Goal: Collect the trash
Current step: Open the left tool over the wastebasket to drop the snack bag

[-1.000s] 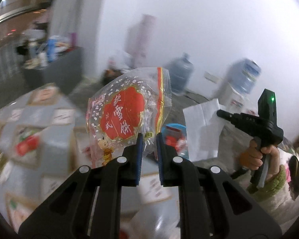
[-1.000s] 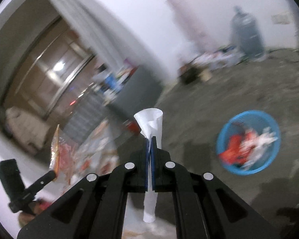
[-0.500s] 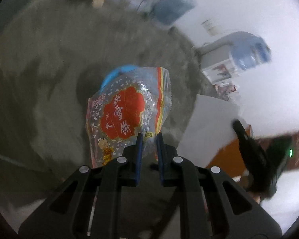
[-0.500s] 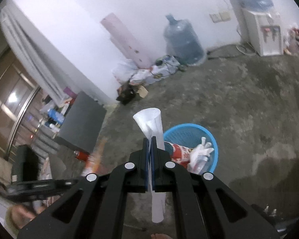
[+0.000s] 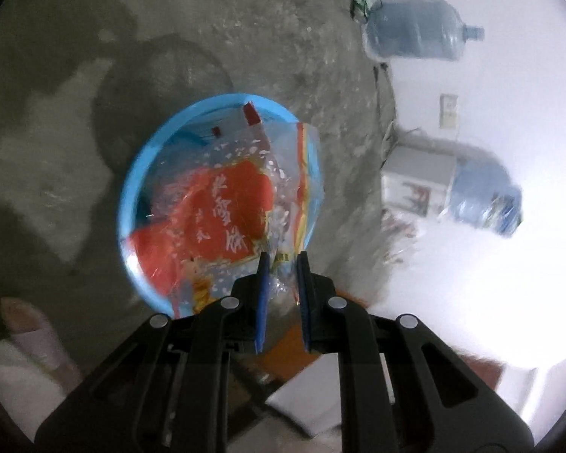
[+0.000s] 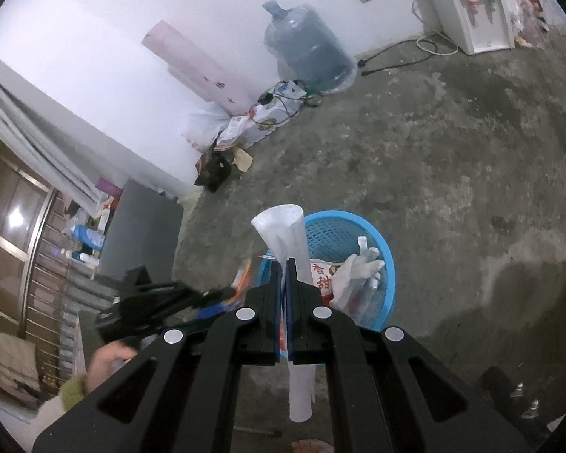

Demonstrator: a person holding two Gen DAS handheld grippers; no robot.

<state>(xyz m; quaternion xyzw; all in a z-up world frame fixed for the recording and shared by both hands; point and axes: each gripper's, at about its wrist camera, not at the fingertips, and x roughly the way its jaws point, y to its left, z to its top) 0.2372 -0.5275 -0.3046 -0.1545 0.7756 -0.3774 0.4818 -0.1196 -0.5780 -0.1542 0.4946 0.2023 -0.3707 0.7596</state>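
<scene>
My left gripper (image 5: 282,258) holds a clear snack bag with a red label (image 5: 226,211) by its corner, right above the blue basket (image 5: 132,192); the jaws show a small gap with the bag's film between them. My right gripper (image 6: 283,264) is shut on a rolled white paper (image 6: 283,226) and hangs just left of the blue basket (image 6: 386,290), which holds a red wrapper and white crumpled trash (image 6: 358,268). The left gripper also shows in the right wrist view (image 6: 222,294), at the basket's left rim.
Bare concrete floor (image 6: 452,170) surrounds the basket. Water jugs (image 6: 309,53) and a white dispenser (image 6: 471,11) stand by the far wall. A grey cabinet (image 6: 139,230) is at left. A foot (image 5: 30,324) is near the basket.
My left gripper swung down from table height to right above the basket, still with the snack bag. My right gripper moved closer to the basket with the rolled paper.
</scene>
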